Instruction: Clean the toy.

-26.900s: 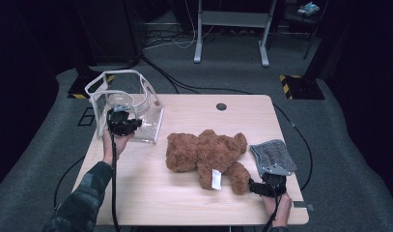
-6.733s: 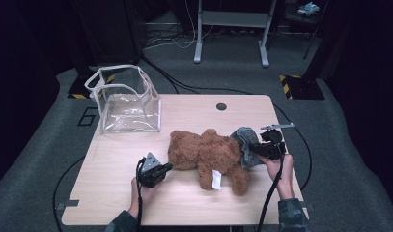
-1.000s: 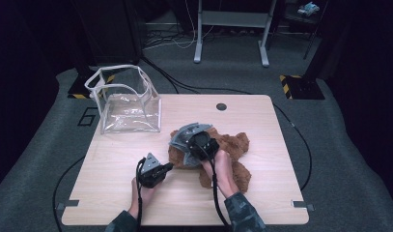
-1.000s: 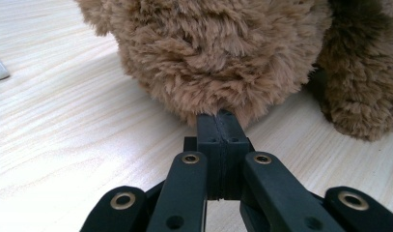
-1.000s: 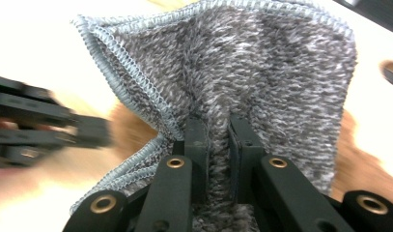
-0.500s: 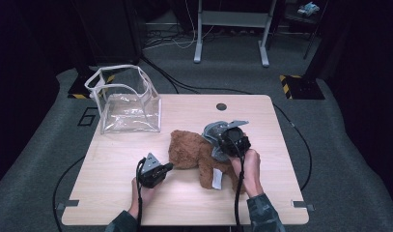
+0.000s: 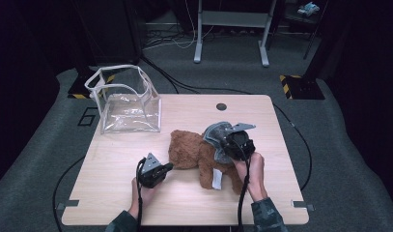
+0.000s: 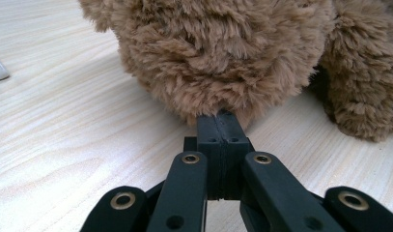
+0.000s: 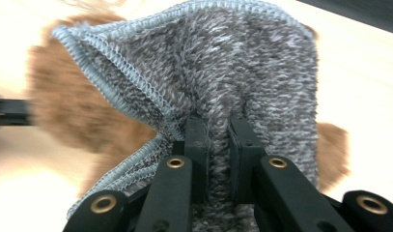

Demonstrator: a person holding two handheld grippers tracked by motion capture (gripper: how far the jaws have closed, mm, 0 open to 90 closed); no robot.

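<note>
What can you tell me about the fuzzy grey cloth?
The grey cloth looks soft and fluffy, in mottled grey and white, with a light blue stitched edge all round. It is folded and bunched up, not spread flat. The right gripper is shut on a fold of it, and the cloth rises past the jaw tips. In the high view it sits over the middle of the brown teddy bear that lies on the wooden table; whether it touches the bear is hard to tell.
</note>
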